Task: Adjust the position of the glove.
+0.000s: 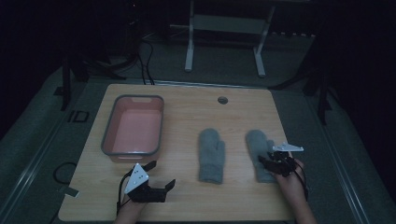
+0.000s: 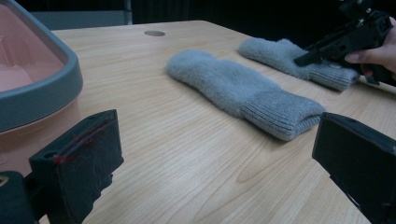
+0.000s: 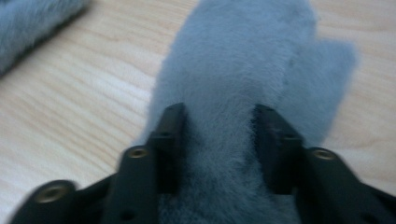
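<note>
- Right gripper [image 1: 267, 160] sat low on the right mitten [image 1: 260, 154], near the table's [image 1: 196, 112] right edge and toward its near side; its jaws stood partly apart with a fold of grey fleece bunched between them, pressing on the fabric from both sides; whether the grip was firm I could not tell.
- From the right gripper view, the gripper [image 3: 218, 122] straddled the mitten [image 3: 243, 60] along its length; the thumb [image 3: 334, 58] stuck out to the right of the far jaw; a strip of the other mitten [image 3: 32, 23] showed in the top left corner.
- Left gripper [image 1: 161, 176] rested near the table's near edge, left of centre, jaws spread wide and holding nothing; a grey three-cornered plate [image 1: 136, 178] sat on top of it.
- From the left gripper view, bare wood lay between the two jaws [image 2: 210, 163]; the left mitten [image 2: 238, 91] lay just beyond them, ribbed cuff [image 2: 280, 114] nearest.
- Left mitten [image 1: 212, 156] lay flat near the middle of the table, well apart from the right one, cuff toward the near edge.
- Pink basin [image 1: 134, 128] with a grey rim stood by the left edge, just beyond the left gripper; its corner [image 2: 37, 88] showed close by the left jaw.
- Small round hole [image 1: 222, 100] sat near the far edge.
</note>
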